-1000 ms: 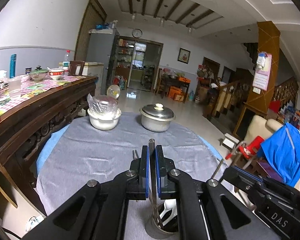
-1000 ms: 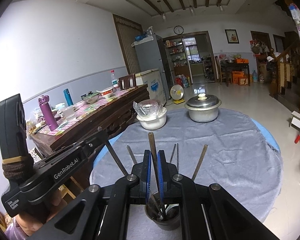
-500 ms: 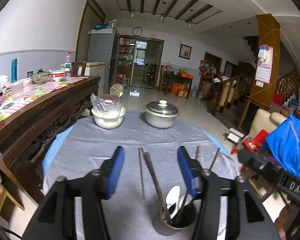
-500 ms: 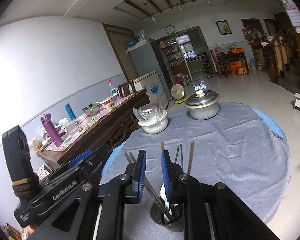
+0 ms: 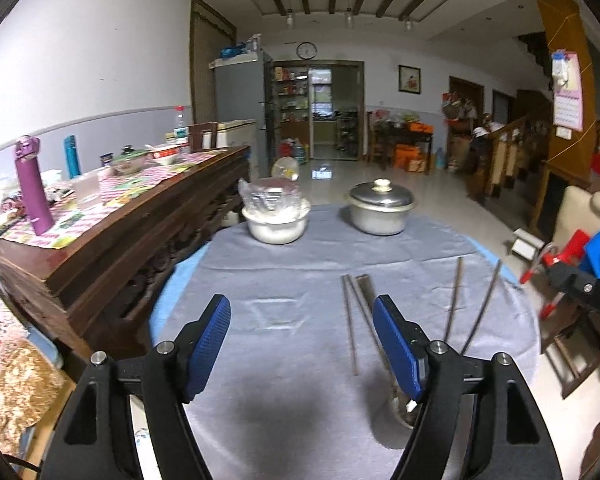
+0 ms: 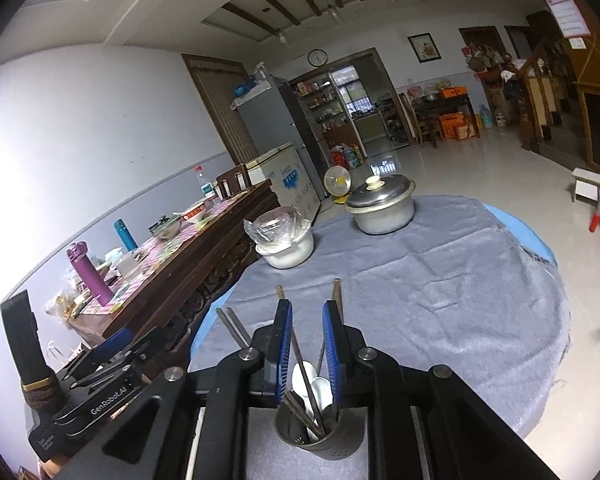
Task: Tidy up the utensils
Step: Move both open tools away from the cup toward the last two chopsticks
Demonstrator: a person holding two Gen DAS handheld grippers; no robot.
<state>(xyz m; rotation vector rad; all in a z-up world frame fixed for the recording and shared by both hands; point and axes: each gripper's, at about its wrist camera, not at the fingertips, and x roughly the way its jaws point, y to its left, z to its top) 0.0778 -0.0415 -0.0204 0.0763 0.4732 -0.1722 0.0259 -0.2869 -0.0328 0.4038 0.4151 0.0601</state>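
Note:
A dark metal cup (image 6: 320, 436) stands on the grey cloth at the near edge of the table, holding white spoons (image 6: 312, 384) and several metal chopsticks (image 6: 300, 352) that lean away from me. My right gripper (image 6: 307, 344) hovers just above the cup. Its blue pads are a little apart and a chopstick rises loose through the gap. My left gripper (image 5: 304, 340) is left of the cup, its jaws opening wide over bare cloth with nothing between them. Its right finger hides most of the cup (image 5: 400, 412); the chopsticks (image 5: 350, 320) show past it.
A plastic-covered white bowl (image 5: 276, 220) and a lidded metal pot (image 5: 380, 212) stand at the far side of the round table (image 5: 300, 264). A long wooden sideboard (image 5: 140, 220) with bottles and dishes runs along the left. Chairs and a stair rail are at the right.
My left jaws, shut on a chopstick a second ago, have let go and spread wide, and the view swung left. My right jaws parted slightly from their chopstick, which now stands in the cup.

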